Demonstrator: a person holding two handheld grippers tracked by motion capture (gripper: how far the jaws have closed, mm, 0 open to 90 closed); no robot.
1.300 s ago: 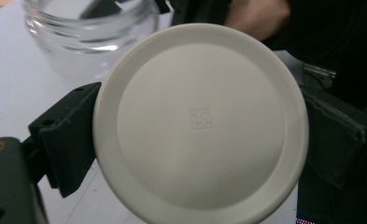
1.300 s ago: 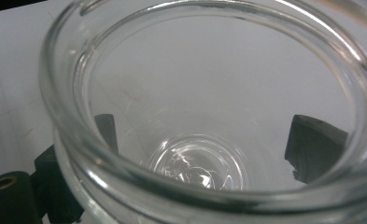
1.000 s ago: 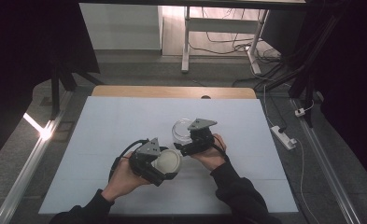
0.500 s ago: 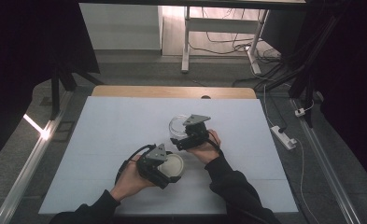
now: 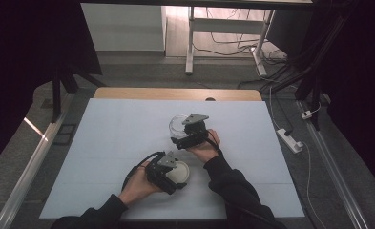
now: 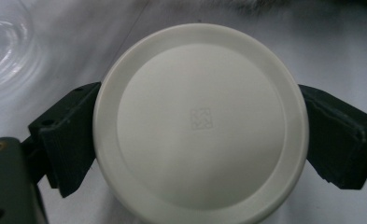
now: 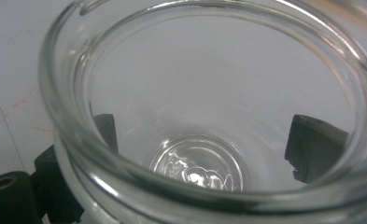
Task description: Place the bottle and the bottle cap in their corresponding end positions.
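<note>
while our left gripper [image 5: 174,172] pinches the round white plastic lid [image 6: 201,123] by its rim, our right gripper [image 5: 181,135] squeezes the clear glass jar [image 7: 209,112] standing open on the pale tabletop [image 5: 104,143]. the jar sits just past the lid, up and right.

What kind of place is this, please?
Probably a lab or recording studio: a table with a pale mat stands between dark curtains, with cables and a power strip on the floor.

The left claw [image 5: 174,171] (gripping the white lid [image 5: 178,172]) has drawn nearer the person.
</note>
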